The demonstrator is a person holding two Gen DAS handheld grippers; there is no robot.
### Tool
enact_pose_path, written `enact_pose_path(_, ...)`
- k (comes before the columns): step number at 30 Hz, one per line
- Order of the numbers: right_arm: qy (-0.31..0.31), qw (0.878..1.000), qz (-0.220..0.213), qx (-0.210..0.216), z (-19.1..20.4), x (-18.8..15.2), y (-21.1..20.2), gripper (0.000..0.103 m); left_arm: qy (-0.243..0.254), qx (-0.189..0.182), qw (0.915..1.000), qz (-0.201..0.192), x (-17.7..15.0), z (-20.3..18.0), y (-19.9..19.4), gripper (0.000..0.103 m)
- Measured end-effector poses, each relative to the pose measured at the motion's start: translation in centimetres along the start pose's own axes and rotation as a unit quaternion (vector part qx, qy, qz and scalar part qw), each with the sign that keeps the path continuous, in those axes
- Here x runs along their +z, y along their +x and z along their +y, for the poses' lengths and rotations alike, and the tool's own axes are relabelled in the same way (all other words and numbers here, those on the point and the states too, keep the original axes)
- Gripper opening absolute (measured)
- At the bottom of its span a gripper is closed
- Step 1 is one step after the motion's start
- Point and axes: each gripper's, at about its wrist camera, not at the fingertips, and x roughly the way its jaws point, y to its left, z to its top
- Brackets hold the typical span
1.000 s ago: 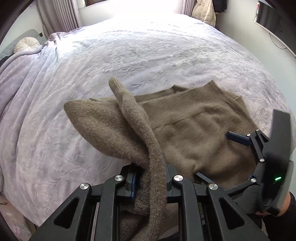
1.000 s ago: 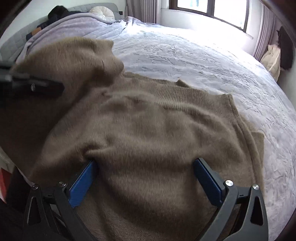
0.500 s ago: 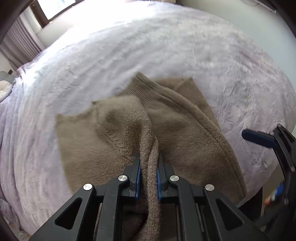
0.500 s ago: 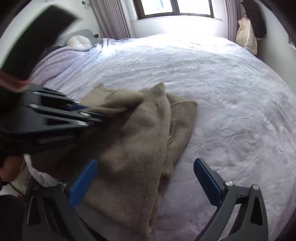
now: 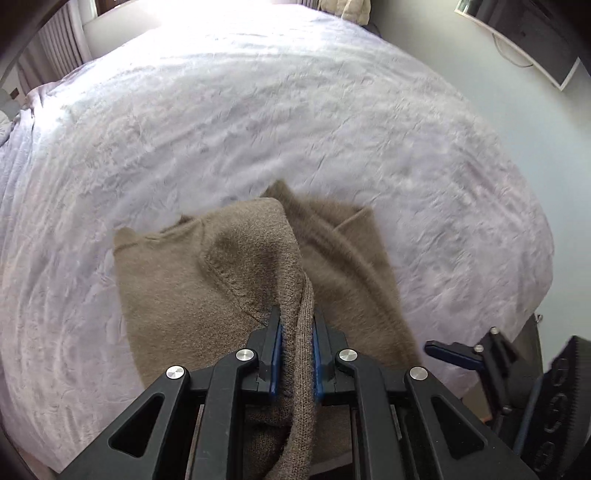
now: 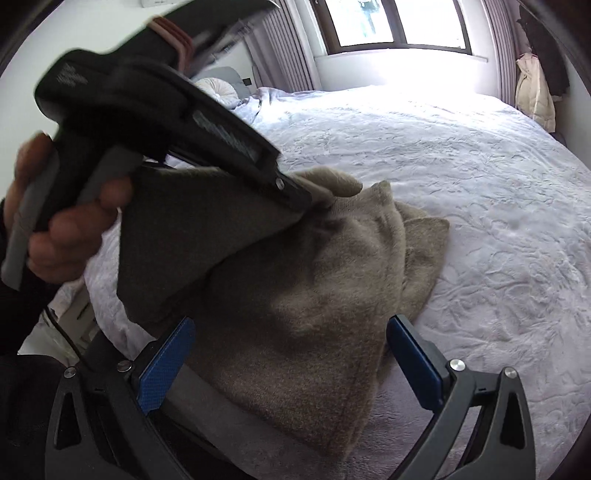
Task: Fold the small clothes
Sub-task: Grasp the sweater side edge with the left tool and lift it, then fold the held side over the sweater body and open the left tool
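Observation:
A brown knit sweater lies partly folded near the front edge of the bed. My left gripper is shut on a ribbed edge of the sweater and holds a layer lifted over the rest. In the right wrist view the left gripper reaches in from the left, and the sweater hangs from it onto the bed. My right gripper is open and empty, just above the sweater's near part. It also shows in the left wrist view at the lower right.
The lilac quilted bedspread covers the whole bed. A round cushion lies at the head. A window with curtains is behind, and clothes hang at the right wall.
My left gripper has carried the sweater's edge across the garment, folding it narrower. My right gripper has drawn back off the sweater, still open.

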Motion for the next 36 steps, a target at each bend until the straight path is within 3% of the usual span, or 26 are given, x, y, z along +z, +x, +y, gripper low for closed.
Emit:
enact_pose_path(4, 0.013, 1.0, -0.007, -0.013, -1.0, -0.3, -0.9, 0.103, -0.008, -0.016, 0.9998, -0.006, 1.0, -1.7, -0.4, 0.014)
enact_pose_path(9, 0.044, 0.999, 0.0, -0.017, -2.8, -1.3, -1.1, 0.103, -0.006, -0.007, 0.9976, 0.068, 0.6, -4.4, 7.3, 0.014)
enact_pose_path(11, 0.043, 0.999, 0.006, -0.018, -2.8, -1.8, -1.2, 0.103, 0.025, 0.014, 0.9975, 0.064, -0.2, -5.6, 8.6, 0.015)
enact_pose_path(12, 0.04, 0.999, 0.008, -0.016, -2.7, -2.1, -1.3, 0.103, 0.044, 0.027, 0.997, 0.058, -0.4, -6.2, 8.4, 0.022)
enact_pose_path(14, 0.036, 0.999, 0.013, -0.013, -2.5, -2.5, -1.4, 0.103, 0.068, 0.023, 0.9953, 0.065, -0.4, -7.0, 7.6, 0.055)
enact_pose_path(15, 0.035, 0.999, 0.017, -0.011, -2.4, -2.8, -1.4, 0.103, 0.071, 0.011, 0.9949, 0.072, -0.4, -7.1, 7.4, 0.087)
enact_pose_path(16, 0.036, 0.999, 0.02, -0.007, -2.4, -2.9, -1.5, 0.103, 0.071, -0.002, 0.9948, 0.072, -0.4, -7.3, 6.7, 0.095)
enact_pose_path(21, 0.044, 0.999, 0.012, 0.006, -2.0, -3.5, -3.1, 0.103, 0.098, -0.062, 0.9925, 0.038, -1.2, -8.2, 1.4, 0.095)
enact_pose_path(23, 0.041, 0.999, 0.005, 0.013, -1.5, -3.5, -4.0, 0.103, 0.097, -0.091, 0.9909, 0.02, -1.7, -7.2, -1.2, 0.095)
enact_pose_path(25, 0.037, 0.999, 0.001, 0.026, -1.1, -3.3, -4.7, 0.103, 0.087, -0.097, 0.9914, -0.012, -1.9, -5.4, -3.5, 0.095)
enact_pose_path(28, 0.05, 0.996, -0.008, 0.067, -0.5, -2.8, -4.8, 0.103, 0.066, -0.068, 0.9949, -0.037, -2.6, -2.1, -4.4, 0.095)
enact_pose_path(30, 0.061, 0.995, -0.013, 0.081, -0.3, -2.6, -4.9, 0.103, 0.052, 0.014, 0.9976, -0.043, -3.7, 0.4, -3.2, 0.095)
enact_pose_path(32, 0.061, 0.996, -0.024, 0.059, 0.6, -1.8, -4.8, 0.103, 0.042, 0.043, 0.9977, -0.032, -5.2, 2.1, -2.2, 0.095)
enact_pose_path(34, 0.056, 0.997, -0.039, 0.035, 1.1, -1.0, -5.2, 0.103, 0.022, 0.033, 0.9989, -0.026, -6.6, 4.0, -1.5, 0.095)
enact_pose_path(36, 0.056, 0.996, -0.053, 0.037, 1.4, 0.0, -5.6, 0.103, -0.001, 0.013, 0.9995, -0.029, -7.6, 5.4, -1.1, 0.095)
